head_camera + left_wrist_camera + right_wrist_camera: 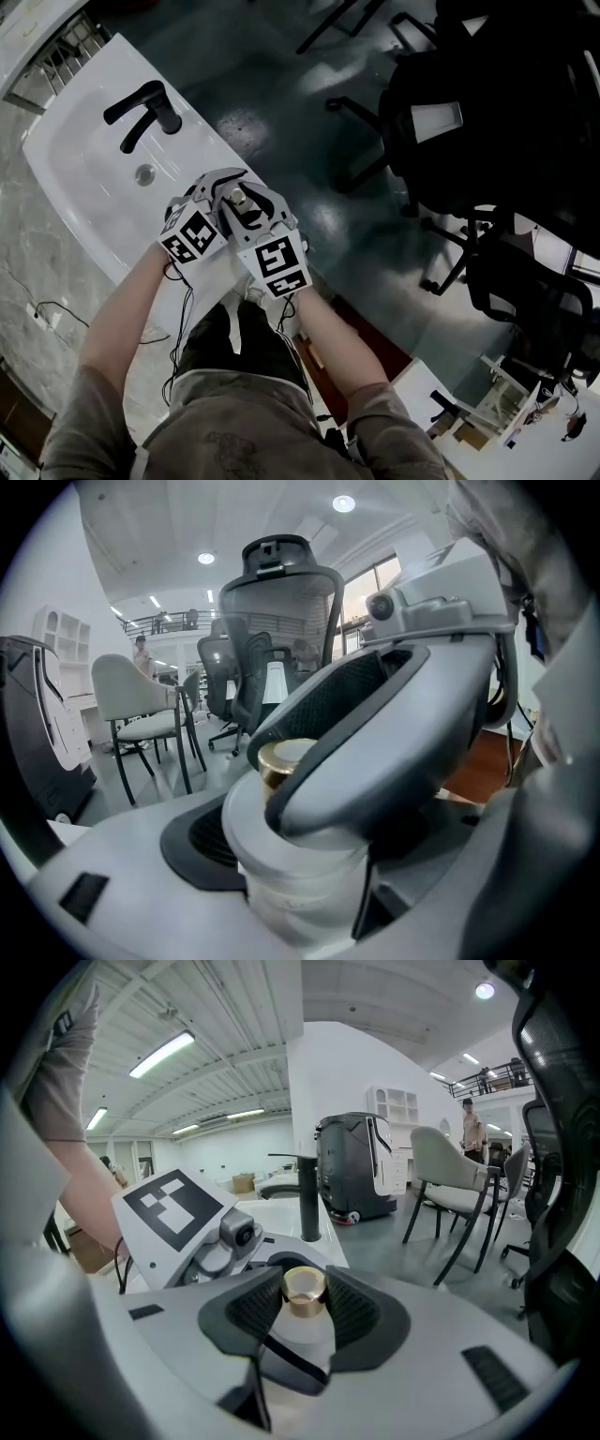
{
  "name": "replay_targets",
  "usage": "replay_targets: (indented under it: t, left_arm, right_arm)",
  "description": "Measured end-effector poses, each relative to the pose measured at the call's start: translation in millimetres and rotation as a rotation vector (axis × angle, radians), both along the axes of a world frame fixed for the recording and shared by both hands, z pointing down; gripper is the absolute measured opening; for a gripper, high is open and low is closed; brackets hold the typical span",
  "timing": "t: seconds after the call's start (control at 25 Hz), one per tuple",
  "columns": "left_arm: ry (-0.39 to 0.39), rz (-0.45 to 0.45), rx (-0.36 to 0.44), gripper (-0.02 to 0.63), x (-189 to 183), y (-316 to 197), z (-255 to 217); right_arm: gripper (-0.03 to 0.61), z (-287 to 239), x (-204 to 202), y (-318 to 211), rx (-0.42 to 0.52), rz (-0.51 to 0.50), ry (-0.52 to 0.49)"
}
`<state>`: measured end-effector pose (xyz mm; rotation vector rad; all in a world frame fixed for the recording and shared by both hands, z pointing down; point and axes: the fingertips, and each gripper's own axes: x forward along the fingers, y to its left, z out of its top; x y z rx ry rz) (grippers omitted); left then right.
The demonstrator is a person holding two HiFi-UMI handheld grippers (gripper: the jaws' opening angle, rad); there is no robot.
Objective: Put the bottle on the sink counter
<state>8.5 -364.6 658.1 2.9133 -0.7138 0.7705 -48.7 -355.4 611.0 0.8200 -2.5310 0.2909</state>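
A frosted white bottle (pixel 302 894) with a gold cap (pixel 239 198) is held between both grippers above the near right end of the white sink counter (pixel 89 173). My left gripper (pixel 218 193) is shut on the bottle's body, which rests against its black pad (pixel 211 841). My right gripper (pixel 255 206) reaches in from the other side. In the right gripper view its two black pads (pixel 251 1312) press either side of the gold cap (pixel 305 1292). The right gripper's grey jaw crosses over the bottle in the left gripper view and hides part of it.
A black faucet (pixel 145 108) and a round drain (pixel 144 173) sit in the basin at the far left. Dark office chairs (pixel 487 122) stand on the glossy floor to the right. A grey marble floor runs along the left of the counter.
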Motion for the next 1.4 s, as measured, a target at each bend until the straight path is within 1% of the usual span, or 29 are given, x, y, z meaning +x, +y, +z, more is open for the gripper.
replay_targets:
  t: [0.36, 0.52, 0.64, 0.8, 1.0, 1.12, 1.28, 1.4]
  left_arm:
    - [0.004, -0.010, -0.014, 0.330, -1, -2, 1]
    - [0.008, -0.037, -0.061, 0.330, -4, -2, 5]
    - [0.002, -0.039, -0.067, 0.330, -5, 0, 4]
    - [0.026, -0.043, -0.096, 0.330, -8, 3, 3]
    - [0.014, -0.068, -0.116, 0.330, -15, 5, 2]
    - [-0.009, -0.086, -0.119, 0.330, -19, 5, 2]
    - [-0.034, -0.103, -0.115, 0.330, -28, 10, -2]
    - [-0.033, -0.119, -0.114, 0.330, -35, 12, -9]
  right_arm:
    - [0.146, 1, -1, -3, 0.012, -0.003, -0.013]
    - [0.147, 1, -1, -3, 0.012, 0.003, -0.012]
    - [0.147, 2, 0, -2, 0.007, -0.001, -0.005]
    - [0.149, 3, -2, -2, -0.008, -0.005, -0.012]
    - [0.150, 3, -3, -1, -0.025, -0.015, -0.006]
    - [0.171, 3, -5, -2, -0.022, -0.027, 0.000]
    - [0.186, -7, -4, -4, -0.016, -0.007, -0.024]
    - [0.186, -18, 1, -9, -0.003, 0.016, -0.046]
